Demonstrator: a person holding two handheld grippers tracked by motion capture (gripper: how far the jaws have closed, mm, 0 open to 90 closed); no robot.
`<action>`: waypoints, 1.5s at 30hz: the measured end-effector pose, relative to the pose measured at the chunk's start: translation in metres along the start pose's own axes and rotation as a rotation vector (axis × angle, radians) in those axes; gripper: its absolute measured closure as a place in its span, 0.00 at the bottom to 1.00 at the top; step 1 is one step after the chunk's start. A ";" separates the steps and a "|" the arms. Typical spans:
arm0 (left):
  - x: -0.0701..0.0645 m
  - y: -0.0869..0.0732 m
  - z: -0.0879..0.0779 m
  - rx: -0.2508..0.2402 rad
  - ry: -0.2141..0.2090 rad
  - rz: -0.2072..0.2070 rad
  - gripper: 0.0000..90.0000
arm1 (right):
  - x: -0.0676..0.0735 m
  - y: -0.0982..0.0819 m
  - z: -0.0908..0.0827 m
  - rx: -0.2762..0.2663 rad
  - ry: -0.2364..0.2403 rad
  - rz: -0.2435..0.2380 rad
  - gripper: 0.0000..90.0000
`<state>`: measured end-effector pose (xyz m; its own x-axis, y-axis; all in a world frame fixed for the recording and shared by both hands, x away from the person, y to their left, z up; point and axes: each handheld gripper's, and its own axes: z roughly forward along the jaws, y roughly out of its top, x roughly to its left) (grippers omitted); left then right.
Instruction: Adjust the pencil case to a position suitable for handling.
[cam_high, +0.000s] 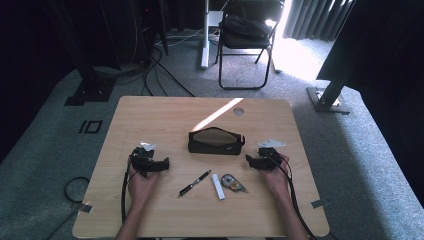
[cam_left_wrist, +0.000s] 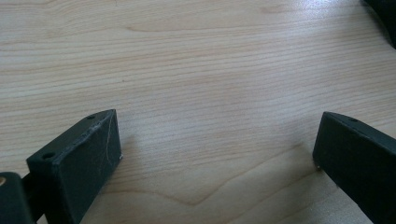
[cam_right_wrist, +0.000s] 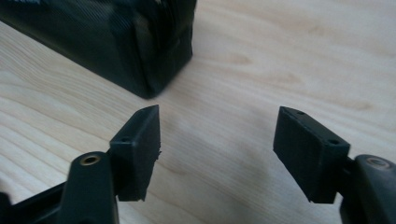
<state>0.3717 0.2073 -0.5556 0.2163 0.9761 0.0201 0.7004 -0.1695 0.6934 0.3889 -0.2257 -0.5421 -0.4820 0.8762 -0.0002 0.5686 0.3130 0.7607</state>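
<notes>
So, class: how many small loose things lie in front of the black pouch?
3: a pen at the left, a white tube in the middle, a tape roller at the right.

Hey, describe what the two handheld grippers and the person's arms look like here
Both the left gripper and the right gripper are black, each topped by a grey three-cornered plate and trailing a black cable back along the forearm. Up close, each has two blocky matte-black jaws with small screw holes; the right one shows brass-coloured pivot fittings. The forearms are bare, with no sleeves in sight.
</notes>
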 end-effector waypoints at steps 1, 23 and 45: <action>0.000 0.000 0.000 0.000 0.000 0.000 0.01 | 0.000 0.001 -0.002 -0.010 0.002 -0.001 0.37; 0.000 0.000 0.000 0.001 0.000 0.000 0.01 | -0.002 0.047 -0.014 -0.140 0.026 0.013 0.38; 0.000 0.000 0.000 0.001 0.001 0.001 0.01 | 0.017 0.072 0.027 -0.077 0.059 0.002 0.38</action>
<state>0.3717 0.2073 -0.5555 0.2164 0.9761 0.0210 0.7010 -0.1703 0.6925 0.4396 -0.1788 -0.5044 -0.5205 0.8530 0.0382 0.5177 0.2797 0.8086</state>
